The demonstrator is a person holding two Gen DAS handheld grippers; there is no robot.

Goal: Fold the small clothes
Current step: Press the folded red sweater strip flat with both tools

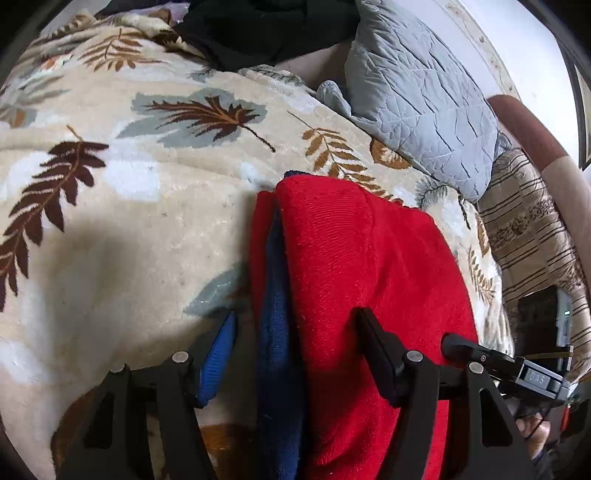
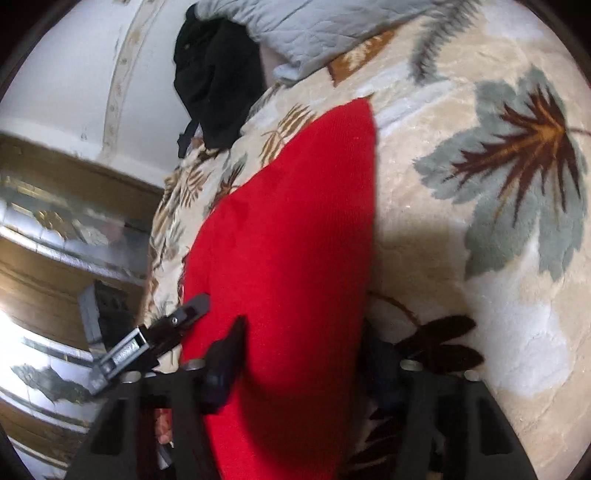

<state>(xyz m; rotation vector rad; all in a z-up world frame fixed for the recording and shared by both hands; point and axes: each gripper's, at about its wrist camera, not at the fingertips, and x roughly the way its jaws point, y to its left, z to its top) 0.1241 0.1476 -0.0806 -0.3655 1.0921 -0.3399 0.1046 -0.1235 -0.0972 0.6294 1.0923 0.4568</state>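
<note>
A red knit garment (image 1: 362,266) with a dark blue inner layer (image 1: 275,332) lies folded lengthwise on the leaf-patterned blanket (image 1: 147,221). My left gripper (image 1: 295,325) is open, its fingers (image 1: 373,343) straddling the garment's near end, the blue-padded left finger on the blanket. In the right wrist view the same red garment (image 2: 291,236) runs away from me. My right gripper (image 2: 303,339) is open wide around its near end; the left finger (image 2: 229,354) rests at the garment's left edge. The other gripper (image 1: 509,369) shows at the right edge of the left wrist view.
A grey quilted pillow (image 1: 417,92) and a black garment (image 1: 266,29) lie at the far end of the bed. A striped cover (image 1: 532,236) hangs beyond the bed's right edge. In the right wrist view, wooden furniture (image 2: 55,206) stands at the left.
</note>
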